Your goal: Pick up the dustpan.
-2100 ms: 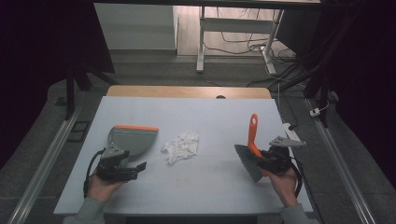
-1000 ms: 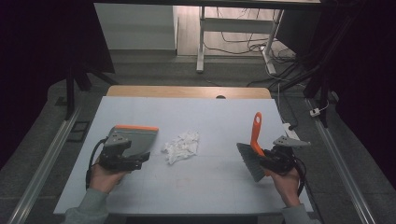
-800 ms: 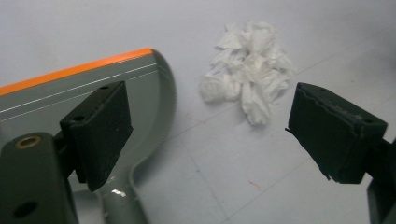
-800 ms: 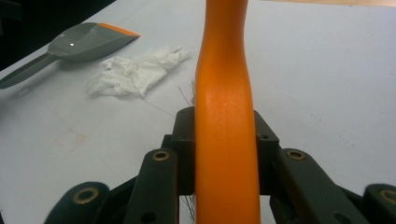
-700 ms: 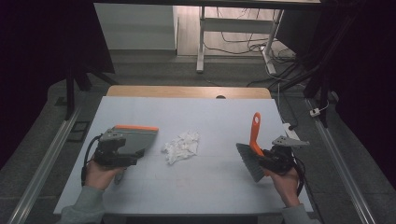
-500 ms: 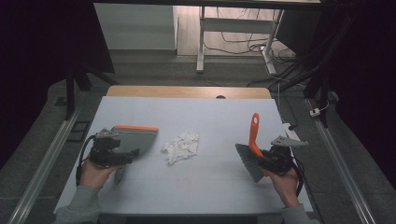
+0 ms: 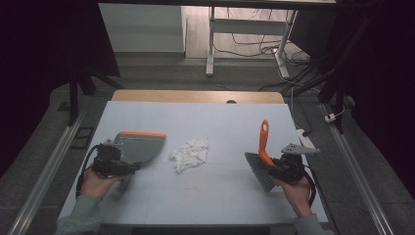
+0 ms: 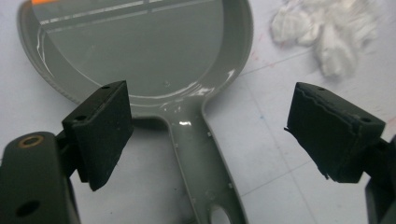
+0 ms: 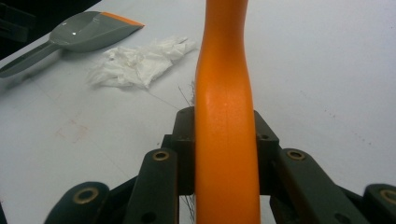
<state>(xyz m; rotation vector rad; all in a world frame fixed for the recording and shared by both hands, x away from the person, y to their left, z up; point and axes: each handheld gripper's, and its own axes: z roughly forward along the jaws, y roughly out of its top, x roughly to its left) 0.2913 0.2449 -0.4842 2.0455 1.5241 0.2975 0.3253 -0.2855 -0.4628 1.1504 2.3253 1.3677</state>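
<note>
Left tongs point(image 8: 205, 140) gape wide astride the dustpan point(image 8: 154, 56) handle (untouched); right tongs point(image 9: 224, 140) clamp the brush point(image 9: 226, 116).

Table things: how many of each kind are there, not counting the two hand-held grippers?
Dustpan, grey with an orange edge: 1
Brush, orange handle, dark bristles: 1
Crumpled white paper: 1
Total: 3

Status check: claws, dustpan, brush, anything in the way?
Left claw open, straddling dustpan handle, no grip. Right claw shut on brush. Tissue between them, path clear.
</note>
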